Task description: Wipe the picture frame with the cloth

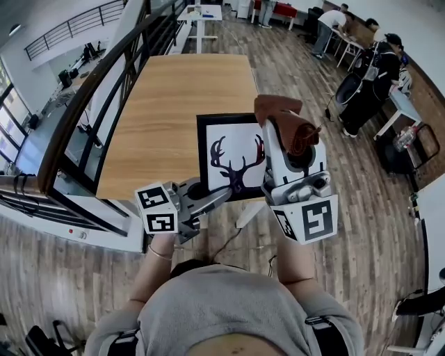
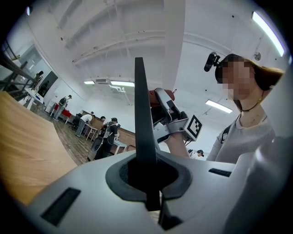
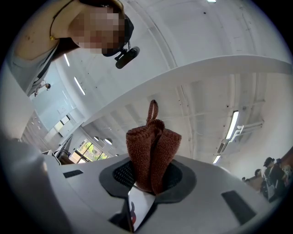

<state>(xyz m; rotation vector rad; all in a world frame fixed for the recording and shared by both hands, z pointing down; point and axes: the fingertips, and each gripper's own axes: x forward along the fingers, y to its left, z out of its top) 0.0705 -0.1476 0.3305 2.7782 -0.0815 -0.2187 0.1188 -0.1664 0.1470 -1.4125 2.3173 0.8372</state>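
The left gripper (image 1: pixel 207 195) is clamped on the lower edge of a black-framed picture of a dark stag's head (image 1: pixel 233 149) over the near end of the pale wooden desk (image 1: pixel 167 104), while the right gripper (image 1: pixel 295 142) pinches a rust-brown knitted cloth (image 1: pixel 281 115) by the frame's upper right edge.

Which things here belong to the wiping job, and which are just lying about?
In the job:
- picture frame, clamped by the left hand-held gripper
- cloth, clamped in the right hand-held gripper

Just around:
- wooden table
- black railing
- white desk
- people at far desks
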